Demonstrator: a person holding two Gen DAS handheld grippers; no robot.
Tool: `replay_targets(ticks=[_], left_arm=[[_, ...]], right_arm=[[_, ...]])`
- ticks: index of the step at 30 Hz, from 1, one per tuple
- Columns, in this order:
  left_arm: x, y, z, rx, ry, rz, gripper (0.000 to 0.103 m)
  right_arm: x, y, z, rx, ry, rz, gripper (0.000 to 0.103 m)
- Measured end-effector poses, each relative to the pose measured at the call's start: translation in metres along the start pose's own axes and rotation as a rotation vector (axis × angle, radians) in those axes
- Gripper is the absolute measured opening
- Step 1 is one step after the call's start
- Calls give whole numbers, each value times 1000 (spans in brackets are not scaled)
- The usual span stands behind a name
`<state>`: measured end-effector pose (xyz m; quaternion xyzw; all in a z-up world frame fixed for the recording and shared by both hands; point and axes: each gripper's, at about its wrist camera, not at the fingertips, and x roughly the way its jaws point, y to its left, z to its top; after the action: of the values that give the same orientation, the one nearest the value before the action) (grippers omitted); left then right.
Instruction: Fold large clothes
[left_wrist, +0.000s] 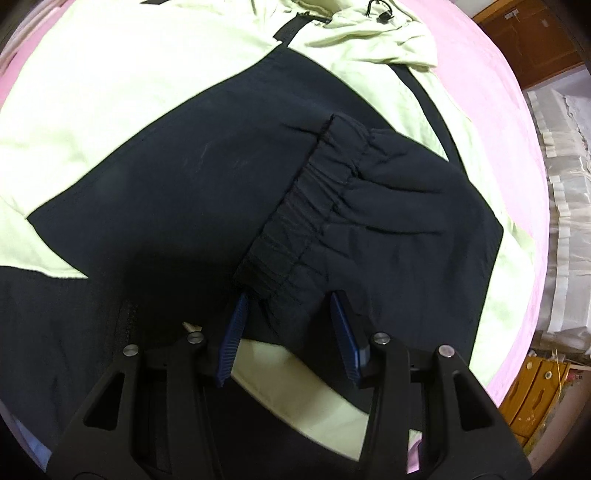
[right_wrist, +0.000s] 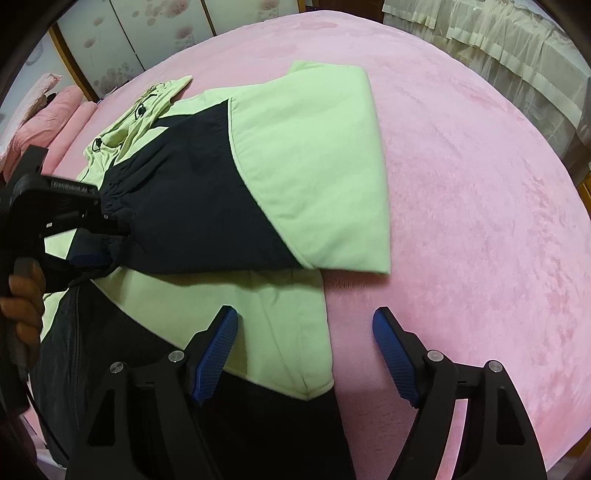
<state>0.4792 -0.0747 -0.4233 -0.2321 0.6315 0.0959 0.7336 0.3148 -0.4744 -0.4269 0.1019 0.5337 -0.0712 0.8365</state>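
Left tongs (left_wrist: 291, 314) half-narrowed astride the dark sleeve, just below the elastic cuff (left_wrist: 303, 206); pads look not quite pressing. Right tongs (right_wrist: 304, 332) wide, nothing held, over the jacket's (right_wrist: 303, 155) green edge at 12 o'clock. Jacket lies flat on the pink bed (right_wrist: 480, 184), sleeve folded across the body. Judgement: lay the cuff flat inside the outline, smooth wrinkles, then take the hem.

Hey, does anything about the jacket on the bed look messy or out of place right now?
Nothing looks damaged. The jacket lies on the pink bedspread with a sleeve folded across its front. Only the hood sits bunched and wrinkled at the top, so it may need smoothing.
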Motion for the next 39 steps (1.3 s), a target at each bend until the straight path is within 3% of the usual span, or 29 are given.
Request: replay_targets(ticks=[1, 3, 5, 9, 15, 18, 20, 24, 26, 29, 34, 36, 37, 39], left_arm=[[2, -5, 0, -13, -31, 0, 37], [2, -15, 0, -21, -73, -2, 17], [-4, -25, 0, -24, -122, -50, 10], [-28, -61, 3, 20, -218, -115, 8], [-82, -107, 29, 17, -322, -352, 6], [-124, -125, 51, 16, -429, -442, 6], [-150, -132, 59, 18, -527, -456, 6], [-190, -114, 73, 4, -682, -391, 6], [-190, -103, 77, -1, -691, -325, 6], [-167, -64, 82, -32, -614, -221, 6], [-94, 18, 48, -88, -457, 11, 6], [-71, 40, 35, -127, -417, 43, 6], [-64, 70, 20, -141, -409, 43, 6], [-52, 87, 17, -154, -410, 66, 6]], right_arm=[[-1, -1, -4, 0, 0, 4, 77], [0, -1, -6, -8, 0, 4, 77], [0, 0, -6, -24, -12, 5, 77], [4, 5, 5, -25, -48, 20, 77], [23, 8, 17, 1, -69, 69, 79], [27, 23, 24, -68, -129, 43, 79], [29, 26, 32, -83, -159, 35, 79], [34, 16, 45, -51, -178, 22, 79], [33, 10, 49, -52, -196, 4, 79], [26, -1, 52, -66, -226, -16, 79], [23, -24, 48, -77, -212, -29, 80], [24, -33, 42, -82, -192, -40, 82], [25, -38, 42, -89, -186, -42, 83], [27, -39, 36, -121, -169, -61, 84]])
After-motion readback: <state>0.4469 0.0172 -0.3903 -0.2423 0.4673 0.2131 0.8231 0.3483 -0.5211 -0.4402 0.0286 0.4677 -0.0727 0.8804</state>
